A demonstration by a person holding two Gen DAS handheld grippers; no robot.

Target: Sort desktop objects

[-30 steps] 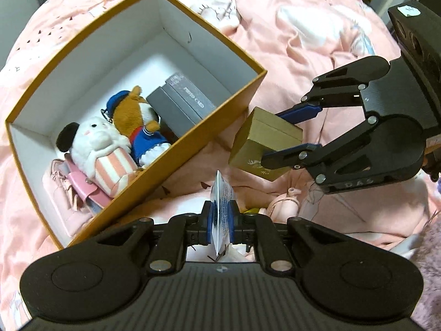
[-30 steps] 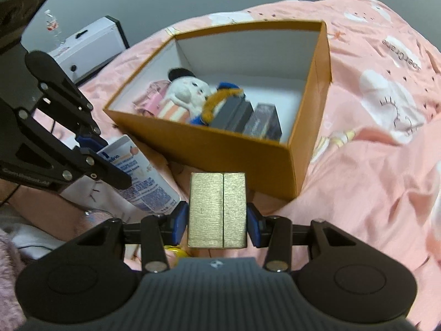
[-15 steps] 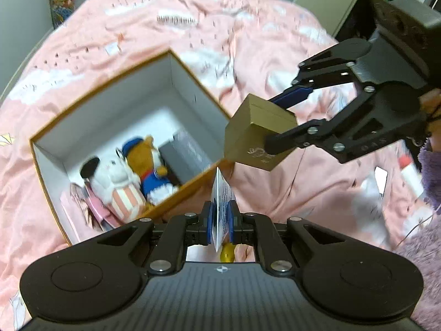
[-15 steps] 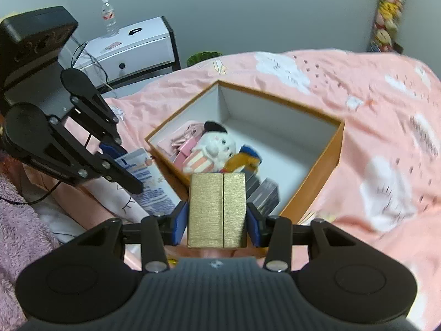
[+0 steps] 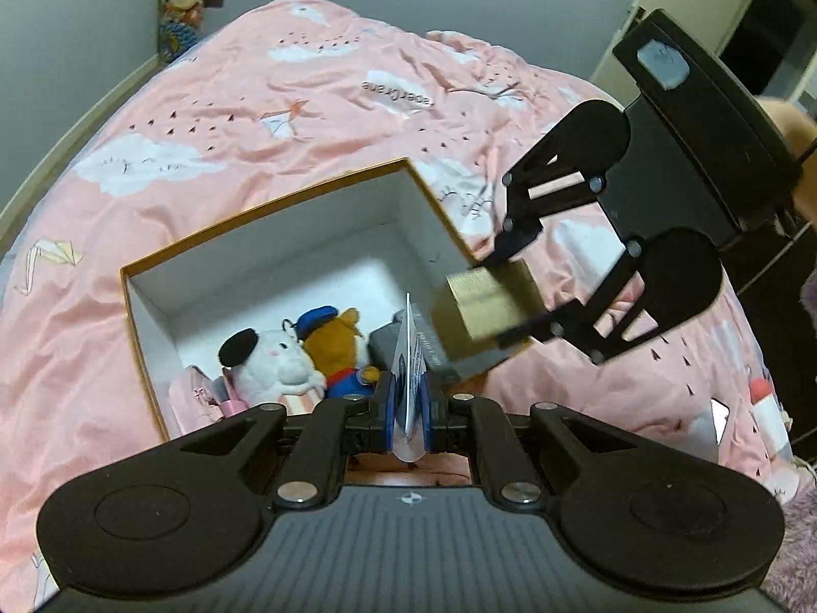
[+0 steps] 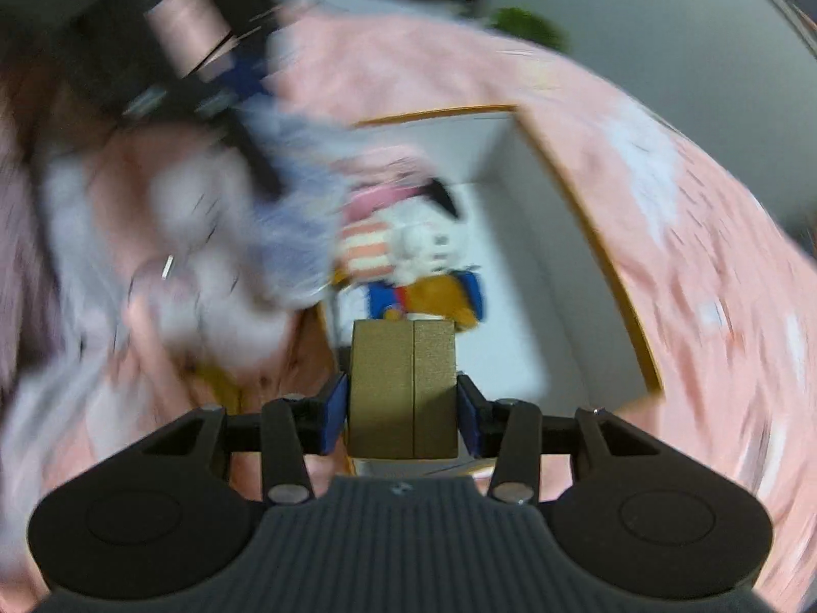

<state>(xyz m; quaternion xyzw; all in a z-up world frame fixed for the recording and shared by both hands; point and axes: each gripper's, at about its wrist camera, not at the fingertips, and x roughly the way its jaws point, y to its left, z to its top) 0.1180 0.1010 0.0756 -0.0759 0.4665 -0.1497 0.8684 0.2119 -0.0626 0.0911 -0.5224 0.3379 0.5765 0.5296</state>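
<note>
Left wrist view: right gripper (image 5: 503, 306) pinches gold box (image 5: 485, 314) above orange box (image 5: 265, 214); left gripper (image 5: 408, 408) pinches tube (image 5: 408, 378).

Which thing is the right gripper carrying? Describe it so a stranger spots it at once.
Find the open orange box with white walls on the pink bedspread. Above its right corner, the right gripper clamps a small gold box. Unlike the soft toys and grey cases inside the orange box, it is a plain metallic-gold block with a seam down its middle.

2 plush toys (image 5: 301, 352) lie in the box (image 5: 265, 209) on the bedspread (image 5: 204, 117).
</note>
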